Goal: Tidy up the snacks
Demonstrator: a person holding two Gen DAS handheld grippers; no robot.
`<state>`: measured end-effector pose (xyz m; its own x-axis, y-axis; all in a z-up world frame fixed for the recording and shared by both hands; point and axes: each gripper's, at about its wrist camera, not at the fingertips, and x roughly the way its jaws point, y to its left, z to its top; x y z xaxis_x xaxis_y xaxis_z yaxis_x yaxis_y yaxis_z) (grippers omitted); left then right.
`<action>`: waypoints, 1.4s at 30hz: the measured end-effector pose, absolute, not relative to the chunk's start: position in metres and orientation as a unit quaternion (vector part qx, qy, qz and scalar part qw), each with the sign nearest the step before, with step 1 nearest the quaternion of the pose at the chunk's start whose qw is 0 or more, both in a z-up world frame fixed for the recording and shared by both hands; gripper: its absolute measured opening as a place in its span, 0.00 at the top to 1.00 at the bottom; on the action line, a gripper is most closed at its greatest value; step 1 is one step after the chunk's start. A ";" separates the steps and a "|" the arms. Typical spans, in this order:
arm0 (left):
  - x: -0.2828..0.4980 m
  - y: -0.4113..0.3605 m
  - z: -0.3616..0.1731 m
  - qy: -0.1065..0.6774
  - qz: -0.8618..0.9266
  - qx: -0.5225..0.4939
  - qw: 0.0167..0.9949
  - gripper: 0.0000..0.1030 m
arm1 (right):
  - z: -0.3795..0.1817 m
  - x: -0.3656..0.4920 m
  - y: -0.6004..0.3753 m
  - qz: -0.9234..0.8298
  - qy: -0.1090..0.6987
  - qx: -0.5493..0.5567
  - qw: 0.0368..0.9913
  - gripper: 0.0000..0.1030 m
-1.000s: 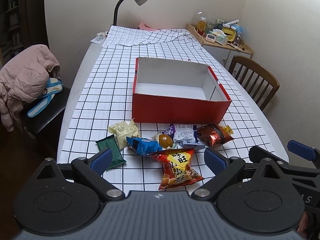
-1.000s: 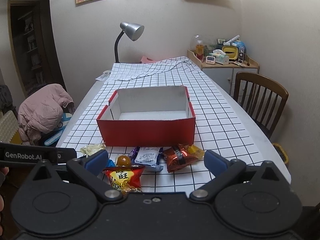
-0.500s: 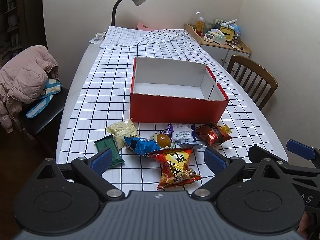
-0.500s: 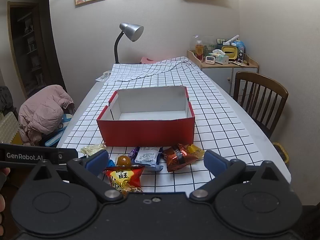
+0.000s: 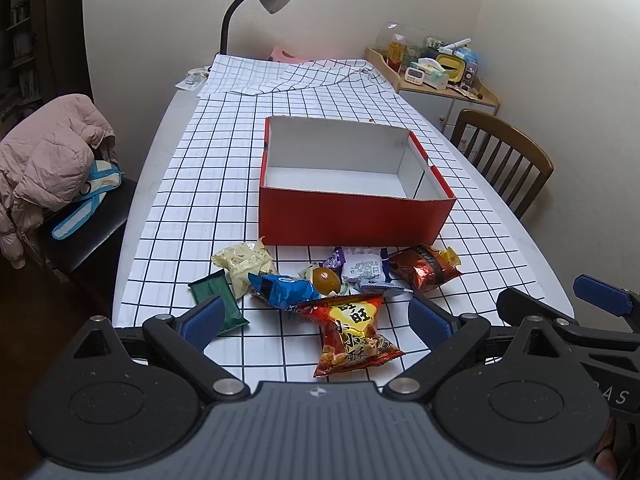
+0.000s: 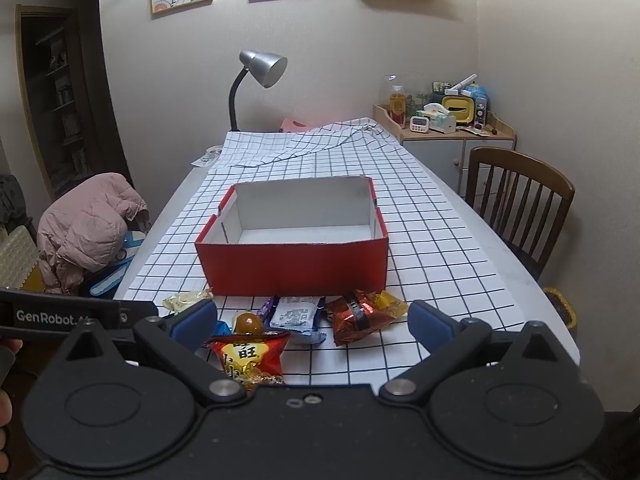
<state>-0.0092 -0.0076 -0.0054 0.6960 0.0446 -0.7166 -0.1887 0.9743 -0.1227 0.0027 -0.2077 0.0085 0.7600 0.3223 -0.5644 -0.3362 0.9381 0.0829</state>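
An empty red box (image 5: 352, 216) (image 6: 294, 268) with a white inside stands in the middle of the checked table. Several snack packets lie in front of it: a red-and-yellow bag (image 5: 354, 334) (image 6: 250, 356), a blue packet (image 5: 282, 288), a green bar (image 5: 218, 298), a pale yellow packet (image 5: 244, 262), a white packet (image 5: 362, 268) (image 6: 296, 314), a brown foil packet (image 5: 424, 266) (image 6: 360, 316) and a round brown sweet (image 5: 326, 280) (image 6: 248, 324). My left gripper (image 5: 314, 322) is open above the near packets. My right gripper (image 6: 312, 320) is open too, holding nothing.
A grey desk lamp (image 6: 260, 76) stands at the table's far end, where the cloth is bunched. A wooden chair (image 6: 520, 204) is on the right. A chair with a pink jacket (image 5: 48, 160) is on the left. A cluttered cabinet (image 6: 444, 128) fills the far right corner.
The left view has shifted slightly, so the box and snacks sit a little lower and to the left. Both grippers stay open and no snack has moved.
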 end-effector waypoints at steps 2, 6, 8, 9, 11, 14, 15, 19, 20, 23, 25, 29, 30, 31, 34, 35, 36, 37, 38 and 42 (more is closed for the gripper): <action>-0.010 -0.007 -0.005 0.385 0.064 -0.093 0.916 0.04 | 0.009 0.002 -0.208 0.181 0.300 -0.011 0.937 0.01; -0.010 -0.007 -0.004 0.384 0.063 -0.094 0.916 0.04 | 0.011 0.002 -0.207 0.185 0.297 -0.013 0.937 0.01; -0.011 -0.007 -0.003 0.382 0.061 -0.095 0.917 0.04 | 0.012 0.001 -0.207 0.186 0.295 -0.013 0.937 0.01; -0.011 -0.006 -0.003 0.382 0.061 -0.095 0.917 0.04 | 0.013 0.002 -0.207 0.186 0.294 -0.014 0.937 0.01; -0.010 -0.006 -0.002 0.381 0.059 -0.096 0.918 0.04 | 0.014 0.002 -0.207 0.185 0.291 -0.015 0.938 0.01; -0.008 -0.008 -0.001 0.380 0.056 -0.096 0.919 0.04 | 0.016 0.002 -0.208 0.180 0.285 -0.020 0.941 0.01; -0.008 -0.008 -0.001 0.379 0.055 -0.095 0.919 0.04 | 0.016 0.002 -0.208 0.180 0.284 -0.021 0.942 0.01; -0.004 -0.010 -0.002 0.381 0.054 -0.093 0.918 0.04 | 0.014 0.006 -0.210 0.179 0.284 -0.020 0.942 0.01; -0.003 -0.009 -0.003 0.382 0.055 -0.093 0.918 0.04 | 0.013 0.008 -0.211 0.179 0.286 -0.020 0.941 0.01; 0.000 -0.009 -0.006 0.388 0.059 -0.094 0.915 0.04 | 0.010 0.012 -0.213 0.180 0.291 -0.016 0.940 0.01; 0.004 -0.006 -0.009 0.394 0.065 -0.098 0.911 0.04 | 0.007 0.018 -0.215 0.177 0.295 -0.013 0.939 0.01; 0.016 0.008 -0.019 0.407 0.095 -0.120 0.900 0.04 | -0.005 0.033 -0.223 0.164 0.313 0.001 0.935 0.01; 0.019 0.012 -0.022 0.412 0.103 -0.127 0.896 0.04 | -0.008 0.038 -0.226 0.161 0.318 0.005 0.934 0.01; 0.023 0.015 -0.025 0.417 0.108 -0.134 0.892 0.04 | -0.012 0.042 -0.227 0.158 0.322 0.006 0.933 0.01; 0.033 0.019 -0.034 0.429 0.116 -0.142 0.885 0.04 | -0.024 0.057 -0.232 0.152 0.335 0.009 0.930 0.01; 0.036 0.018 -0.038 0.434 0.115 -0.141 0.882 0.04 | -0.028 0.062 -0.233 0.149 0.339 0.008 0.929 0.01; 0.039 0.017 -0.041 0.438 0.112 -0.140 0.881 0.04 | -0.033 0.068 -0.235 0.147 0.343 0.006 0.928 0.02; 0.043 0.015 -0.045 0.443 0.109 -0.137 0.879 0.04 | -0.038 0.073 -0.235 0.147 0.349 0.006 0.925 0.03; 0.045 0.012 -0.049 0.448 0.104 -0.132 0.878 0.04 | -0.043 0.079 -0.237 0.146 0.355 0.007 0.923 0.03; 0.059 -0.005 -0.069 0.472 0.096 -0.108 0.870 0.04 | -0.061 0.105 -0.240 0.144 0.379 0.012 0.914 0.06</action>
